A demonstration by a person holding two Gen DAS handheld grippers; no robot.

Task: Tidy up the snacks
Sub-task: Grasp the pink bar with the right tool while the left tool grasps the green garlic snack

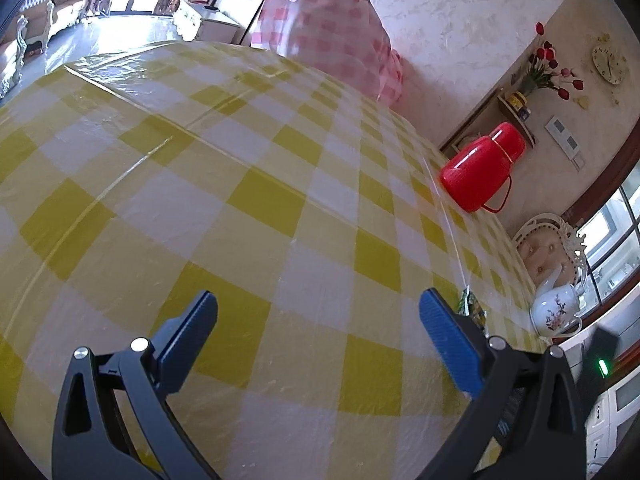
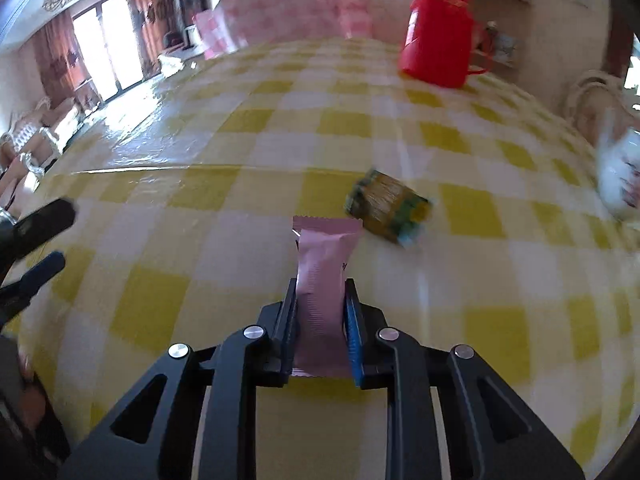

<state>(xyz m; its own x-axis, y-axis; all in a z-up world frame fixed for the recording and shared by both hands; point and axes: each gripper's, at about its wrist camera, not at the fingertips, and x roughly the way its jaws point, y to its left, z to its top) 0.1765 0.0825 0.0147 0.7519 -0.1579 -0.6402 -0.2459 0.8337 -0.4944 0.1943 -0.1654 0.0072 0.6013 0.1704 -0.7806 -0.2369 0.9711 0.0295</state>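
Right gripper [image 2: 320, 300] clamped on a pink snack packet [image 2: 325, 264] above the checked tablecloth [image 2: 160, 220]; a green-yellow snack [image 2: 386, 208] lies just beyond; left gripper [image 1: 318, 320] spread wide, empty

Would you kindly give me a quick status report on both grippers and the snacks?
Right gripper shut on pink snack packet. Left gripper open, empty. Green-yellow snack on table, beyond the packet. Path clear.

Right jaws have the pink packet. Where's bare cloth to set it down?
Bare checked cloth runs wide from the left gripper across to the red jug and pink bundle. It is crowded right of the pink packet, where the green snack lies, with the teapot at the edge.
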